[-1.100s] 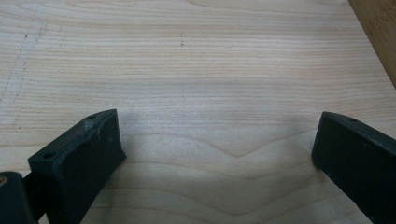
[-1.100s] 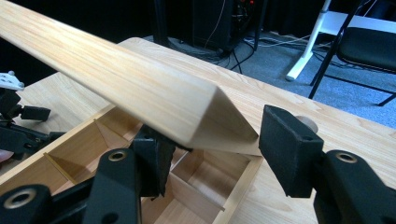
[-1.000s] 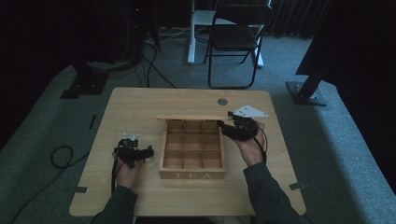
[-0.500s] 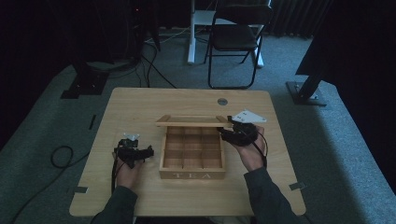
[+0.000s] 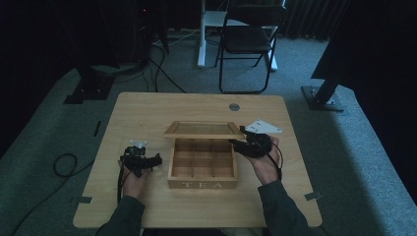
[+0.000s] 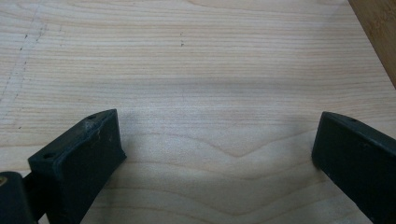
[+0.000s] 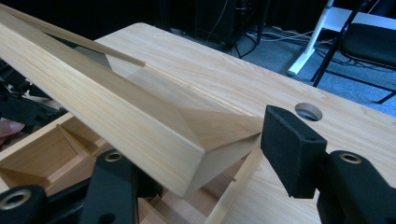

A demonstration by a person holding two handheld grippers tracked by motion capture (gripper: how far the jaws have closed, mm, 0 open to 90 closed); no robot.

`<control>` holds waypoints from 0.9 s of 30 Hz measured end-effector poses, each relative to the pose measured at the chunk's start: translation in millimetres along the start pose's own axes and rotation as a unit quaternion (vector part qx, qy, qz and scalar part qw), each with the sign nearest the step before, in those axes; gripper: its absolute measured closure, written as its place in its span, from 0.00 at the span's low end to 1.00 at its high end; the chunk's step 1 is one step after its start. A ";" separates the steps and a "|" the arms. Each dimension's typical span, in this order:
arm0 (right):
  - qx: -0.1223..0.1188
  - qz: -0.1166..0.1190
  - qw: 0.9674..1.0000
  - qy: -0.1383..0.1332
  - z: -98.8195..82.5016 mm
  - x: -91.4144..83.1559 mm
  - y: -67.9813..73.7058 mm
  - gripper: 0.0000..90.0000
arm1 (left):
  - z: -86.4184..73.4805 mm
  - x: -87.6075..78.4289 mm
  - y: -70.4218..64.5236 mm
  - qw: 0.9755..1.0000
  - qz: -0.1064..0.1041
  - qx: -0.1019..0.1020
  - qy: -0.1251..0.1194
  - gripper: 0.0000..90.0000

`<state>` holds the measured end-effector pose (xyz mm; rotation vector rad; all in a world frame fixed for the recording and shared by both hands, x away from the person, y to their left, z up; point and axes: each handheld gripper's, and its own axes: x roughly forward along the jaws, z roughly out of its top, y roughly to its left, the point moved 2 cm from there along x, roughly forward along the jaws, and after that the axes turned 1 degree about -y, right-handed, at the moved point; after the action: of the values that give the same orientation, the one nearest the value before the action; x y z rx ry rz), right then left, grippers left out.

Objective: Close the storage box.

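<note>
The right gripper [image 7: 196, 158] has its jaws set either side of the lid [image 7: 107, 107] corner: the left jaw sits under the lid's edge, the right jaw stands just off the corner with a sliver of gap, so the pads are not pressing. Those jaws have just been opening, with the lid between them. The lid is raised at a slant over the box [image 5: 202, 164], hinged along the far side. The box stands mid-worktop [image 5: 147, 108], its bare compartments showing, "TEA" on the near wall. The left gripper [image 6: 217, 144] has its jaws wide apart over bare wood, just left of the box, with nothing between them.
</note>
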<state>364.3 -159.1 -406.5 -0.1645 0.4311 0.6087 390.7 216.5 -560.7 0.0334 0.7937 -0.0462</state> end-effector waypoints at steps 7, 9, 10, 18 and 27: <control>0.003 0.000 1.000 -0.003 -1.8 -2.9 0.2 0.48 | 0.2 0.1 -0.3 1.000 0.001 -0.002 0.001 0.02; 0.003 0.000 1.000 -0.002 -2.0 -3.3 0.6 0.48 | 0.3 0.2 -0.5 1.000 0.002 -0.003 0.001 0.02; 0.002 0.000 1.000 -0.001 -2.2 -3.7 0.7 0.48 | 0.3 0.2 -0.6 1.000 0.002 -0.003 0.001 0.02; 0.009 -0.003 1.000 0.000 -4.3 -4.5 1.3 0.46 | 0.4 0.2 -0.6 1.000 0.002 -0.003 0.001 0.02; 0.013 -0.005 1.000 0.001 -9.2 -5.6 1.2 0.44 | 0.4 0.3 -0.6 1.000 0.002 -0.003 0.001 0.02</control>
<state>356.3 -163.5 -412.4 -0.1427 0.4407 0.5925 391.2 215.9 -560.6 0.0296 0.7956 -0.0402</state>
